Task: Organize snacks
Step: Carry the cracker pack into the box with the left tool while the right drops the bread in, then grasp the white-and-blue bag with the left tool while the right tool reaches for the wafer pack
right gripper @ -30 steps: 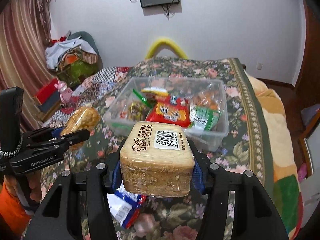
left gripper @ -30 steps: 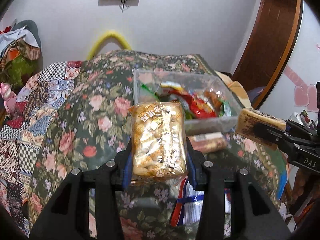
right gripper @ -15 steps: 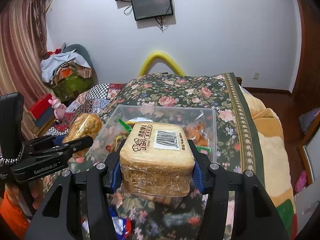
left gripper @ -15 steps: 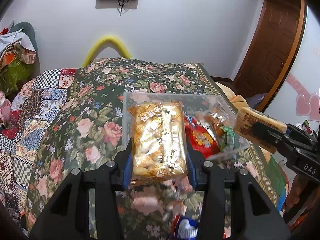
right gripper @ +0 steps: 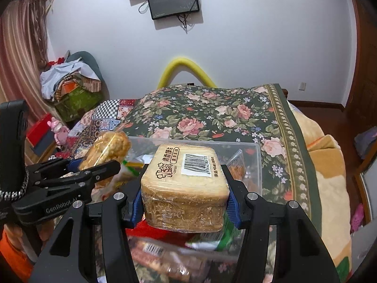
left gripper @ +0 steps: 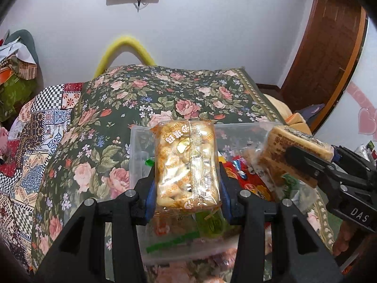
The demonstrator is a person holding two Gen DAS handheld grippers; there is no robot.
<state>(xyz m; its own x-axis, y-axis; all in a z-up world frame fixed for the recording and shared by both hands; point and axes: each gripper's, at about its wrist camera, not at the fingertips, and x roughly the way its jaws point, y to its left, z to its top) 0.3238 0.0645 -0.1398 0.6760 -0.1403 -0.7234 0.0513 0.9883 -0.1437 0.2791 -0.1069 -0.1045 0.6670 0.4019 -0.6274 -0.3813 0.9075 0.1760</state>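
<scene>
My left gripper is shut on an orange bag of small snacks, held above the clear plastic bin. The right gripper is shut on a wrapped block of toast slices with a barcode label, also over the clear bin. From the left wrist view the toast block hangs at the right in the other gripper. Seen from the right wrist, the orange snack bag is at the left in the left gripper. Several packets lie in the bin, red and green among them.
The bin stands on a bed with a dark floral cover. A patchwork quilt lies to the left, a yellow curved tube at the far end. Piled clothes sit at far left, a wooden door at right.
Both grippers have moved forward with their packets, from in front of the bin to over it. The loose packets on the bedcover near the front have dropped out of view.
</scene>
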